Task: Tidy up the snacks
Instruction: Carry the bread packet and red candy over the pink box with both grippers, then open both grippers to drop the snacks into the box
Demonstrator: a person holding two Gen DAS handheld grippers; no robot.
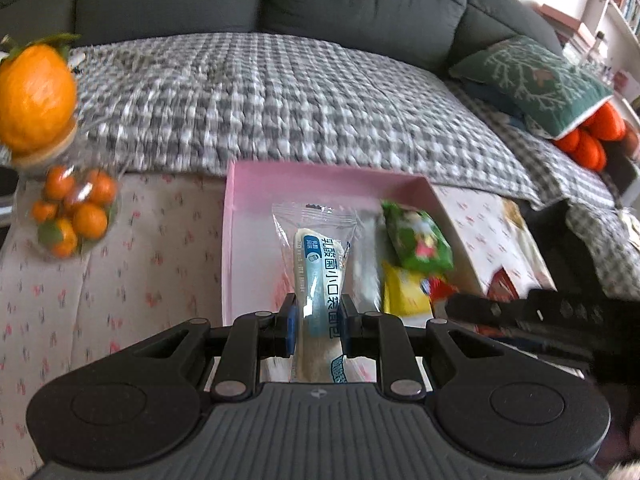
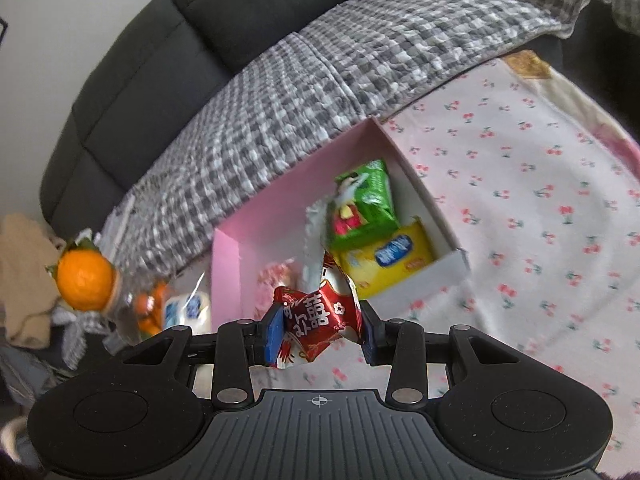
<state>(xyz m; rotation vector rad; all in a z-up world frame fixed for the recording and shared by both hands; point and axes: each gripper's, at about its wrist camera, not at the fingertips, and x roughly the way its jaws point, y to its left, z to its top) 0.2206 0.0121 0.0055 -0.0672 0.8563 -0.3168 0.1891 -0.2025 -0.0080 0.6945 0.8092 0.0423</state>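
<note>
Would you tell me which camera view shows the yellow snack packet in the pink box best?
The right wrist view: the yellow snack packet lies fully exposed in the pink box, blue label visible. In the left wrist view it is blurred and partly hidden.

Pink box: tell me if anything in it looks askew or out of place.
In the pink box the green packet leans tilted across the yellow packet instead of lying flat. Nothing looks spilled or torn.

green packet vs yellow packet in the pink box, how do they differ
The green packet is puffy and lies farther back in the pink box, overlapping the yellow packet. The yellow packet looks flatter, bears a blue label and sits in the near corner. Both lie along the box's right wall.
</note>
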